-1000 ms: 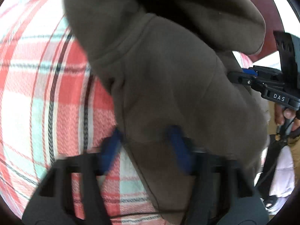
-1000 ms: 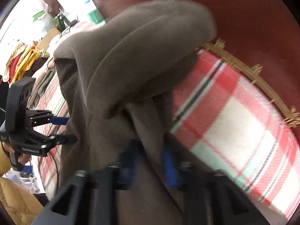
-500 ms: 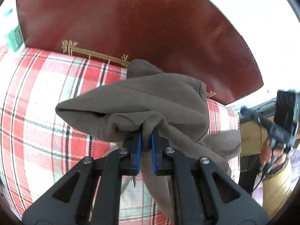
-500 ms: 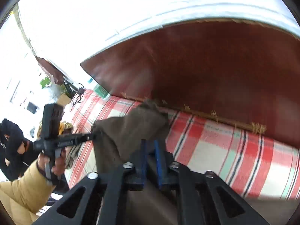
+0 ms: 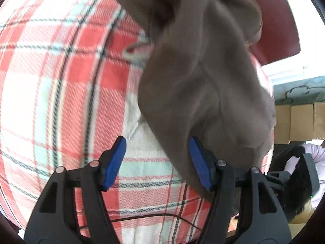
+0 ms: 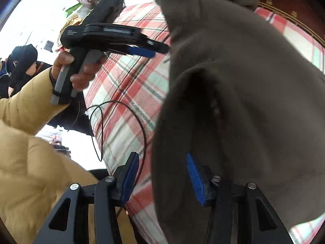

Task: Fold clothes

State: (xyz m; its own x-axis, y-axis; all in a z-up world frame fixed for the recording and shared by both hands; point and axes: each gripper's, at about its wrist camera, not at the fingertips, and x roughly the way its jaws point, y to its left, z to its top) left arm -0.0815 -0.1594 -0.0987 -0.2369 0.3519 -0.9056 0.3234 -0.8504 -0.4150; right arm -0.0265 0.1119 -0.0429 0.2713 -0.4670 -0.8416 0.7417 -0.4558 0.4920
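A brown-grey sweatshirt (image 5: 203, 77) lies bunched on the red plaid bed cover (image 5: 61, 85). My left gripper (image 5: 157, 163) is open, its blue pads (image 5: 113, 162) wide apart; the garment's edge hangs against the right pad. My right gripper (image 6: 162, 180) is open too, with the sweatshirt (image 6: 243, 101) draped between and past its pads (image 6: 195, 181), not clamped. The left gripper also shows in the right wrist view (image 6: 154, 49), held in a hand, fingertips at the garment's edge.
A dark red headboard (image 5: 280, 20) stands behind the bed. A thin black cable (image 6: 121, 122) loops over the bed's side. The person's tan jacket sleeve (image 6: 30, 162) fills the lower left of the right wrist view. Cardboard boxes (image 5: 300, 122) stand beyond the bed.
Both grippers were shut on the sweatshirt and holding it up half a second ago; both have opened and dropped low, and the garment now lies on the bed.
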